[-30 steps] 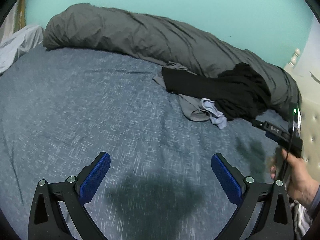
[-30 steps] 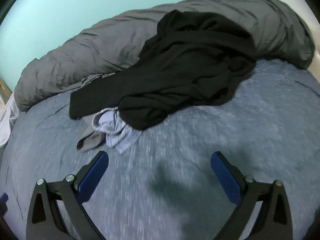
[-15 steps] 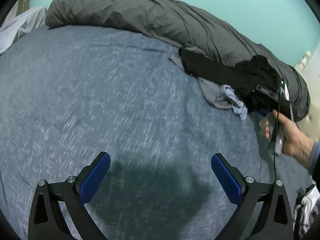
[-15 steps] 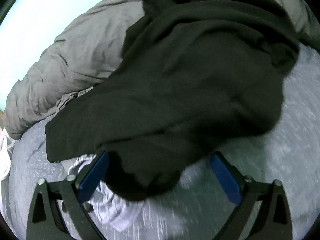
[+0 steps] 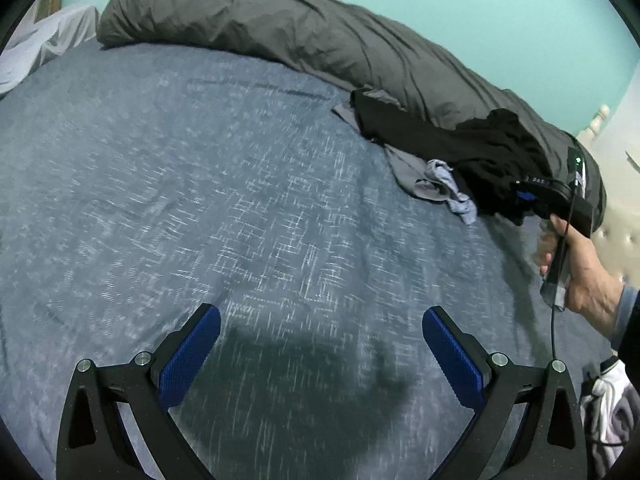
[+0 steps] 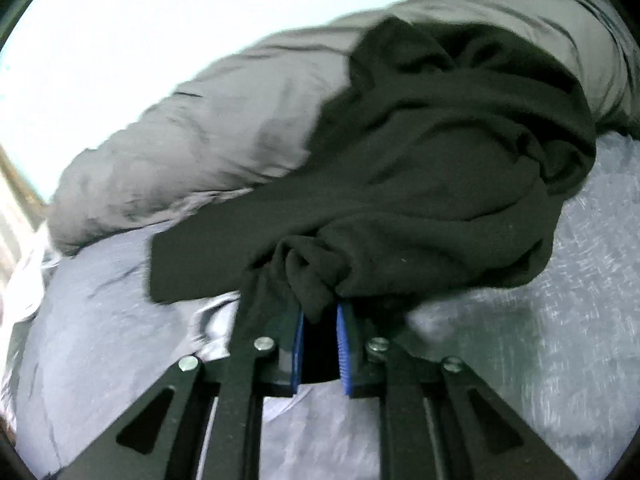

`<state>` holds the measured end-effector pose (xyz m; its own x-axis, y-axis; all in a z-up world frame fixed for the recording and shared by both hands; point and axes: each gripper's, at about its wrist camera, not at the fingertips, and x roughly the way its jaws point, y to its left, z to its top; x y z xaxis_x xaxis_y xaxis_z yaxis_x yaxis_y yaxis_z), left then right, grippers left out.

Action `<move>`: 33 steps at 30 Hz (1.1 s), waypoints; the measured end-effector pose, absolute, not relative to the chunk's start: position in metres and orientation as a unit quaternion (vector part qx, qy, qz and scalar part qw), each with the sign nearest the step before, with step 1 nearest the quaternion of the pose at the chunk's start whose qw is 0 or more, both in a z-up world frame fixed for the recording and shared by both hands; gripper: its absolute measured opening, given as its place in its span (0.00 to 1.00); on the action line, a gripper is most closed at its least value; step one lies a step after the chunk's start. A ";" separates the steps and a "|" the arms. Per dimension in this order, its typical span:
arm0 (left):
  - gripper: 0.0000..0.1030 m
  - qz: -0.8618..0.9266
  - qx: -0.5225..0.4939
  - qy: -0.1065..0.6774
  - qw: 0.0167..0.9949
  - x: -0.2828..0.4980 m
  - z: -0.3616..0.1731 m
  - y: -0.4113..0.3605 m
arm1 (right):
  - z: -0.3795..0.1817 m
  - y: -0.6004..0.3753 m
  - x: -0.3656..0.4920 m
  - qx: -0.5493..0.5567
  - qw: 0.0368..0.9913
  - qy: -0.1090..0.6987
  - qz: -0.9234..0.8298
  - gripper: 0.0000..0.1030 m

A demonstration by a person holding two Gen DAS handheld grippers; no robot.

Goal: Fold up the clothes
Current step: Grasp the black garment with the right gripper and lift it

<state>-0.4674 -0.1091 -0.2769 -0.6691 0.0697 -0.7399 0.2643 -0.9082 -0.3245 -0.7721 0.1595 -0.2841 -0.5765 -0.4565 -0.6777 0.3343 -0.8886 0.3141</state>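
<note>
A black garment (image 5: 472,152) lies crumpled at the far right of the bed, partly on a rolled grey duvet (image 5: 280,28). My right gripper (image 6: 320,316) has a bunched fold of the black garment (image 6: 440,184) between its blue pads, and its jaws are closing on it. In the left wrist view a person's hand (image 5: 580,272) holds the right gripper (image 5: 524,200) at the garment's near edge. A grey garment (image 5: 404,168) and a small light blue one (image 5: 448,184) lie under the black one. My left gripper (image 5: 320,344) stands open above the bare sheet.
The bed has a blue-grey flecked sheet (image 5: 160,160). The duvet (image 6: 200,152) runs along the teal wall. A pale cloth (image 5: 48,36) lies at the far left, a padded headboard (image 5: 624,200) at the right, and white and grey cloth (image 5: 608,396) at the lower right.
My right gripper moved forward to the black garment and its jaws went from wide open to pinching a fold. My left gripper sank a little and the bed looks nearer.
</note>
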 end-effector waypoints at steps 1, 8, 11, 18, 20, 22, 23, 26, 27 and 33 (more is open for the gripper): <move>1.00 -0.892 0.399 0.206 0.056 -0.461 -0.272 -0.109 | -0.277 0.160 -0.759 0.397 0.236 -0.075 -0.884 0.11; 1.00 -0.903 0.371 0.208 0.062 -0.392 -0.246 -0.108 | -0.243 0.169 -0.663 0.371 0.300 -0.093 -0.874 0.11; 1.00 -0.907 0.362 0.208 0.063 -0.354 -0.243 -0.103 | -0.239 0.180 -0.612 0.359 0.320 -0.100 -0.871 0.11; 1.00 -0.912 0.343 0.213 0.065 -0.278 -0.250 -0.095 | -0.240 0.199 -0.480 0.348 0.370 -0.123 -0.852 0.11; 1.00 -0.915 0.338 0.210 0.069 -0.260 -0.253 -0.093 | -0.245 0.203 -0.447 0.349 0.379 -0.125 -0.848 0.11; 1.00 -0.917 0.332 0.207 0.071 -0.242 -0.256 -0.093 | -0.249 0.210 -0.414 0.345 0.385 -0.129 -0.846 0.11; 1.00 -0.919 0.326 0.208 0.072 -0.231 -0.257 -0.094 | -0.250 0.213 -0.398 0.344 0.388 -0.131 -0.845 0.11; 1.00 -0.921 0.318 0.212 0.074 -0.203 -0.255 -0.096 | -0.247 0.220 -0.352 0.340 0.387 -0.112 -0.850 0.11; 1.00 -0.922 0.316 0.213 0.073 -0.192 -0.254 -0.096 | -0.245 0.221 -0.338 0.340 0.385 -0.109 -0.851 0.11; 1.00 -0.918 0.319 0.222 0.077 -0.127 -0.249 -0.097 | -0.231 0.224 -0.250 0.345 0.379 -0.079 -0.855 0.11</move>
